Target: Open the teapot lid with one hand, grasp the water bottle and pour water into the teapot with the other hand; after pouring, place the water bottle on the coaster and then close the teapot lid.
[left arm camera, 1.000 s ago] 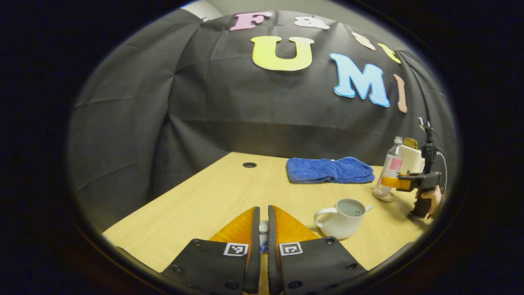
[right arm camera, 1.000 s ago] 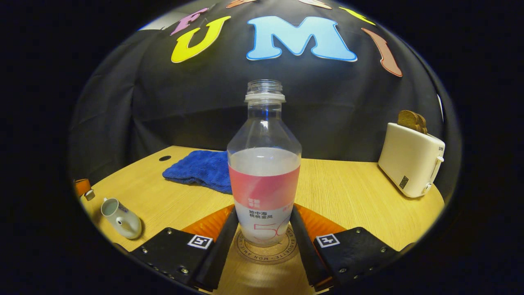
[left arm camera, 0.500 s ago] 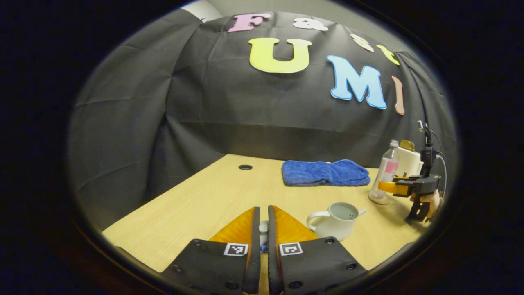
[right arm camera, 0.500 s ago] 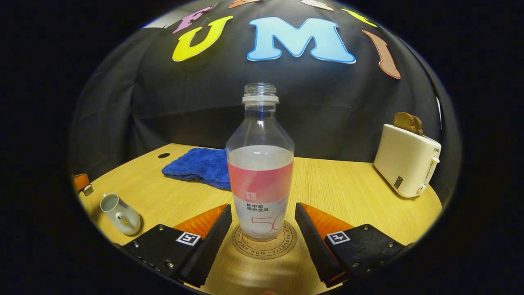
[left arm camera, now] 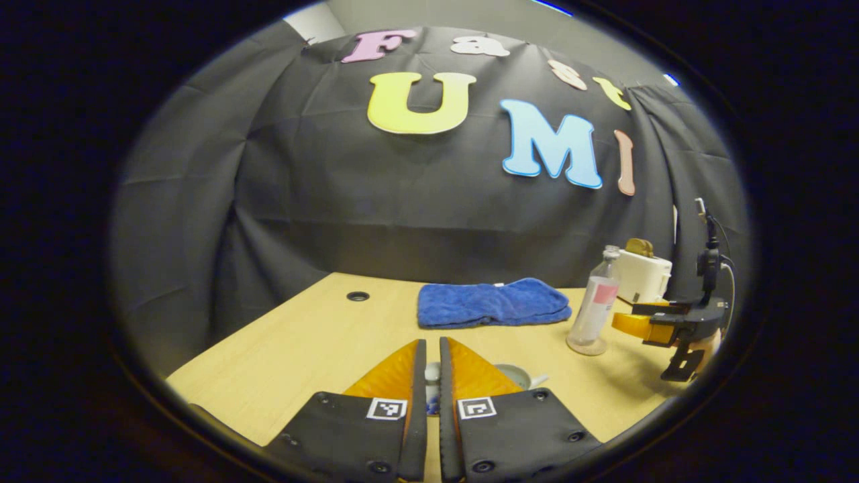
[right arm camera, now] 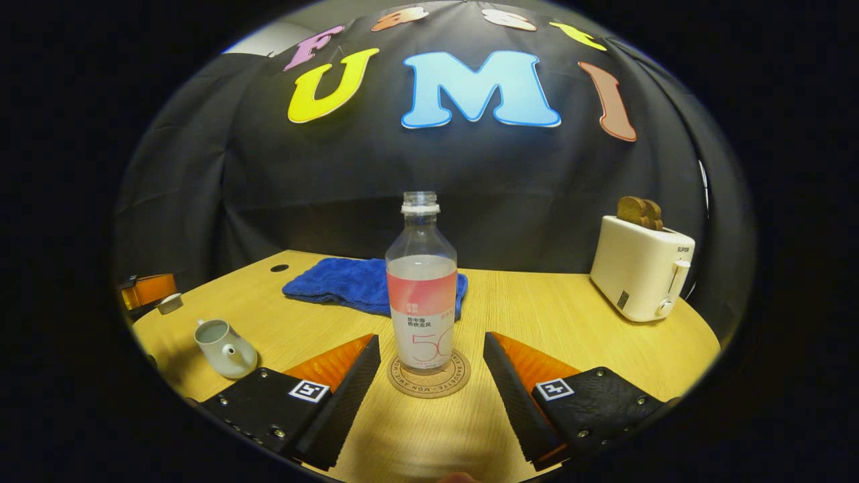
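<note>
A: Bottle stands upright on the coaster, and the right gripper has spread wide and backed away from it.

B: So pouring's done. And the left gripper?

A: It's swung over the open teapot, pinched narrow on what's probably the lid, mostly hidden. Closing comes next, I'd say.

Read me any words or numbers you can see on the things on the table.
"MON AMIE": on the coaster, along its rim; the rest of that ring is too small.
Toaster brand mark: too small to read.
Water bottle label: print too blurred to read.
</note>
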Available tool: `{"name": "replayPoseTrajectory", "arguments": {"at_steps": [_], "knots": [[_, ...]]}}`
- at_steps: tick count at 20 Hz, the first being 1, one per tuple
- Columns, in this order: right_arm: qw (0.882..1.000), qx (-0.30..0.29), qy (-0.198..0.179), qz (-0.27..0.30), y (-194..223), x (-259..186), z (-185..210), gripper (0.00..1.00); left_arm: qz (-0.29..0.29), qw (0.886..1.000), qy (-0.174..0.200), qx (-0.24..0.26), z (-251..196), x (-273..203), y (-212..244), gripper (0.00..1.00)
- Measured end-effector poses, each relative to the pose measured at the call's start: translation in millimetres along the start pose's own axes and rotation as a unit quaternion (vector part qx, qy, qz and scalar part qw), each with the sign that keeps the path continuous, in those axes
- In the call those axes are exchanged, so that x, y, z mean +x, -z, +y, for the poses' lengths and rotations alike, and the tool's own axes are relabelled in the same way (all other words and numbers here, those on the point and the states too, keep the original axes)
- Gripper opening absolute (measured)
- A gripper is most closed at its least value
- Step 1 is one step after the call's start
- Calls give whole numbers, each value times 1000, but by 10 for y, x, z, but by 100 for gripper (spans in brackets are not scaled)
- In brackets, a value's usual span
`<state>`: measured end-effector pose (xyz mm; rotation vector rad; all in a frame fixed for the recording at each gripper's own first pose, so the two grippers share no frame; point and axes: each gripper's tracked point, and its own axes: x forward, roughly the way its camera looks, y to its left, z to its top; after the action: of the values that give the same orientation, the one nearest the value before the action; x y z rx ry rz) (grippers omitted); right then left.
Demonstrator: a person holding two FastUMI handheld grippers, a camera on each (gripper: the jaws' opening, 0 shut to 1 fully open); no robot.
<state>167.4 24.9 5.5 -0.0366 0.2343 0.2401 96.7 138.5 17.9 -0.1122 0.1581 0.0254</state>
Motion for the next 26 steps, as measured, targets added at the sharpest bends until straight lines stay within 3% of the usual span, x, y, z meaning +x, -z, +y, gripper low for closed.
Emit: {"name": "replayPoseTrajectory", "arguments": {"at_steps": [1, 8, 14, 26], "knots": [[1000, -2, -1, -7, -26, -71, 13, 96, -2, 1000, 7, 2, -78, 38, -13, 17], [999, 2, -16, -32, -107, -395, 113, 96, -2, 999, 39, 17, -503, 238, 54, 14], [999, -5, -12, -41, -85, -491, 37, 96, 17, 999, 36, 30, -598, 357, 240, 16], [998, 45, -4, -35, 33, -529, -206, 96, 10, 997, 20, 73, -666, 416, 298, 17]]}}
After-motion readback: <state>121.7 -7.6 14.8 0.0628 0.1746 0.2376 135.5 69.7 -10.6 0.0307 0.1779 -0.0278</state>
